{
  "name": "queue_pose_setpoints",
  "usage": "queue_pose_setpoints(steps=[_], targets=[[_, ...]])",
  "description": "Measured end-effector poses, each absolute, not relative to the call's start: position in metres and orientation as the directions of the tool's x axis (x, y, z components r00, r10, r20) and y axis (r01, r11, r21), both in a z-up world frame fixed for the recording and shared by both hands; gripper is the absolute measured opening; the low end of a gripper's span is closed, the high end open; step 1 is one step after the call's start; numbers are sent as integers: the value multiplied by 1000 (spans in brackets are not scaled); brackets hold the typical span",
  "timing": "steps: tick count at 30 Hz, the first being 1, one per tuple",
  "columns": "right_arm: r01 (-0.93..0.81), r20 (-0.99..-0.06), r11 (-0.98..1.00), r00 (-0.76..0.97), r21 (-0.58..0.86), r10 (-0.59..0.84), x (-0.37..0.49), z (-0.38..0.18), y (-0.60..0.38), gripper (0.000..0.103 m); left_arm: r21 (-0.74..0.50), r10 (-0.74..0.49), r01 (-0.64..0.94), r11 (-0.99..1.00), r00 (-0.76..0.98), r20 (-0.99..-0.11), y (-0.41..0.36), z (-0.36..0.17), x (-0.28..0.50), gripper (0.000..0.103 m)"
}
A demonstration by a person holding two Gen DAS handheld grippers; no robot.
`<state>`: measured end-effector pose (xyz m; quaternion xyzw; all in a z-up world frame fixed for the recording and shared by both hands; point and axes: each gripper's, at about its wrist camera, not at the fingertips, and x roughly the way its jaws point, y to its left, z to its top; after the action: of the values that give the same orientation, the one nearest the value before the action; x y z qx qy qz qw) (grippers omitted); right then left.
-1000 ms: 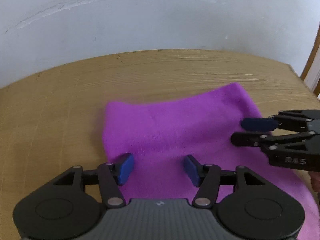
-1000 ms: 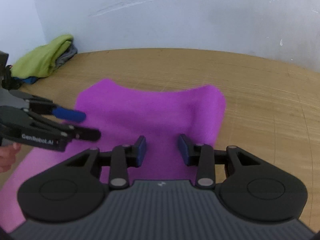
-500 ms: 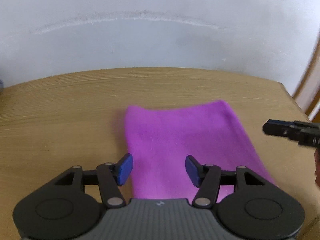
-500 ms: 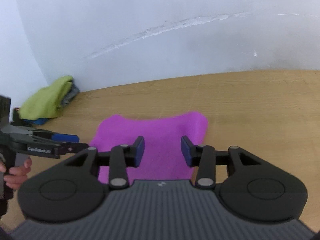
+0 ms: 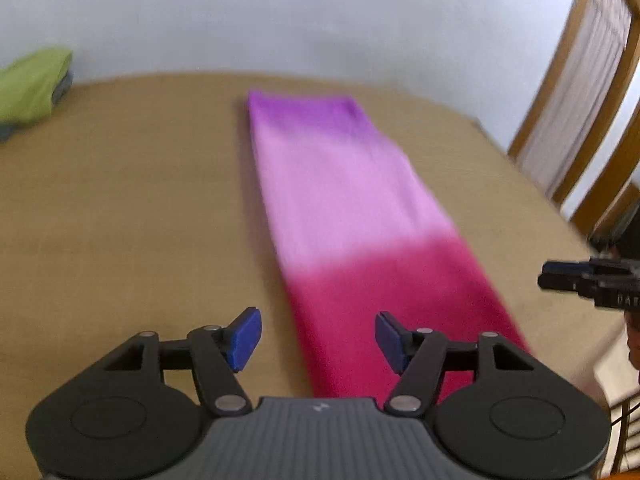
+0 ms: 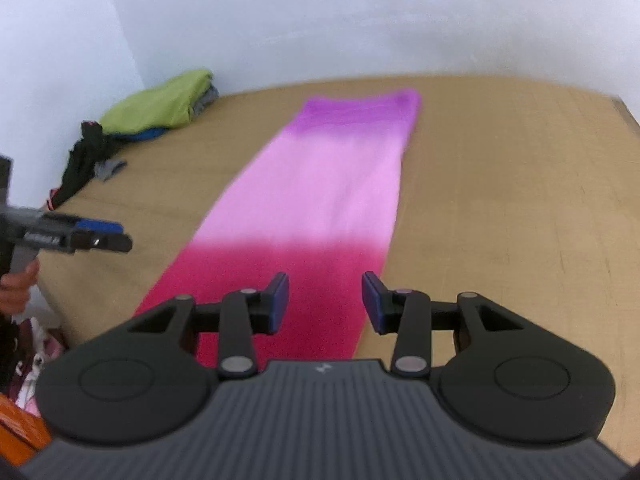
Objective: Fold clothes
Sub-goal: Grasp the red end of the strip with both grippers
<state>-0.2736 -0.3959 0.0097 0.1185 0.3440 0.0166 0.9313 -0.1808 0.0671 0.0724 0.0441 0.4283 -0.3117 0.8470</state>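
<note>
A long narrow cloth (image 5: 352,208) lies flat on the wooden table, purple at the far end, pale pink in the middle, deep pink at the near end. It also shows in the right wrist view (image 6: 320,208). My left gripper (image 5: 318,338) is open and empty, above the cloth's near left edge. My right gripper (image 6: 325,302) is open and empty, above the cloth's near right part. Each gripper shows in the other's view, the right one (image 5: 560,278) at the right edge, the left one (image 6: 102,236) at the left edge.
A pile of folded clothes with a green one on top (image 6: 160,104) sits at the table's far left corner, also in the left wrist view (image 5: 32,84). Dark garments (image 6: 86,160) lie beside it. A wooden chair (image 5: 576,92) stands at the right. The white wall is behind.
Both grippers have pulled back and up from the cloth's far end toward the near end. The whole length of the cloth now shows. Both stay open.
</note>
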Motion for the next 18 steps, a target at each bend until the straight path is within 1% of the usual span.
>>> queue_pose_setpoints(steps=[3, 5, 7, 9, 13, 15, 18], targets=[[112, -670, 965, 738, 238, 79, -302, -8, -375, 43, -197, -477, 579, 791, 384, -790, 71, 53, -215, 65], [154, -691, 959, 721, 240, 58, -320, -20, -361, 43, -198, -460, 570, 797, 363, -810, 68, 40, -222, 65], [194, -710, 951, 703, 241, 37, -338, -31, -349, 43, -225, -464, 550, 804, 343, -817, 67, 31, -221, 65], [227, -710, 945, 704, 237, 9, -342, -38, -348, 43, -255, -470, 527, 811, 328, -819, 69, 26, -220, 65], [318, -711, 908, 702, 273, -32, -338, -49, -357, 43, -299, -486, 488, 820, 318, -814, 69, 17, -212, 64], [327, -703, 897, 711, 297, -27, -334, -52, -360, 43, -303, -486, 478, 824, 323, -812, 65, 17, -210, 64], [310, -710, 904, 704, 295, -9, -323, -57, -357, 43, -296, -486, 494, 818, 315, -815, 57, 15, -212, 65]])
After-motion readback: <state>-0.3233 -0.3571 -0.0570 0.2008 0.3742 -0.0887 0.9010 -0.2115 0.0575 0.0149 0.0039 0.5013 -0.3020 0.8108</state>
